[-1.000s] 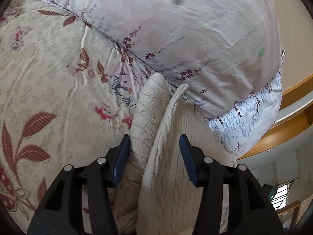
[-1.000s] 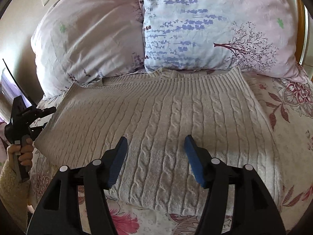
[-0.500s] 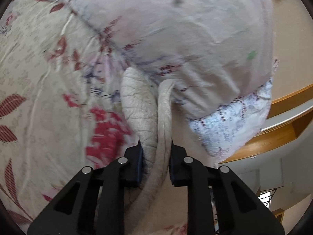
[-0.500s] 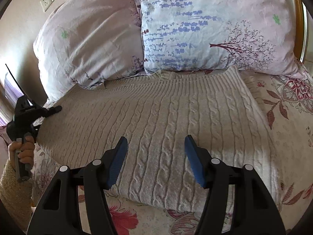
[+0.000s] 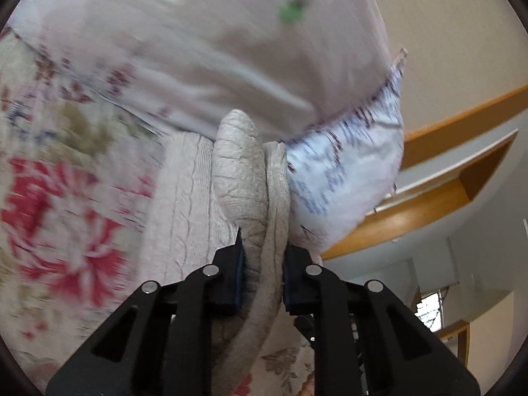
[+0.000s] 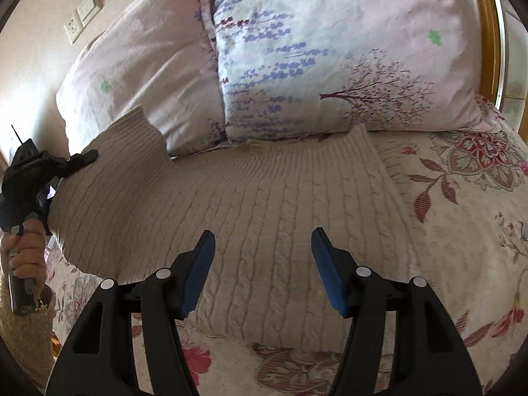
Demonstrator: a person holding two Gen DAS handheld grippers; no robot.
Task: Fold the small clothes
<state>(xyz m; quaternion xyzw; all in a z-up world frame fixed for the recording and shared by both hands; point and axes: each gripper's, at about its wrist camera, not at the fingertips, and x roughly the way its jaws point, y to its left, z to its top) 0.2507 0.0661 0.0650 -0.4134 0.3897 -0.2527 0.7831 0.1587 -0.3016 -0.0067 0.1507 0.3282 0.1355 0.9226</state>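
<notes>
The left gripper (image 5: 262,265) is clenched on a doubled fold of the cream cable-knit sweater (image 6: 264,217), its two blue pads pressed against either side of the bunched knit, which rises between them as a thick rounded ridge running away from the camera. In the right wrist view that same gripper (image 6: 82,160) shows at the far left, held by the person's left hand (image 6: 28,254), and the sweater edge it grips is raised off the bed, so the left side of the garment slopes up toward it while a ribbed corner stands up against the pink pillow (image 6: 138,76). The right gripper (image 6: 262,257) is released, its blue-padded fingers (image 6: 198,274) spread wide and hanging over the near middle of the sweater; whether they touch the knit cannot be told. The sweater lies spread across the floral bedspread (image 6: 462,198), its ribbed far edge tucked against the foot of two pillows: the pink one on the left and a pale blue pillow with purple sprigs and a tree print (image 6: 330,59) on the right. A wooden bed frame (image 6: 485,33) shows at the far right, and a wall switch plate (image 6: 82,13) sits on the wall at upper left.
</notes>
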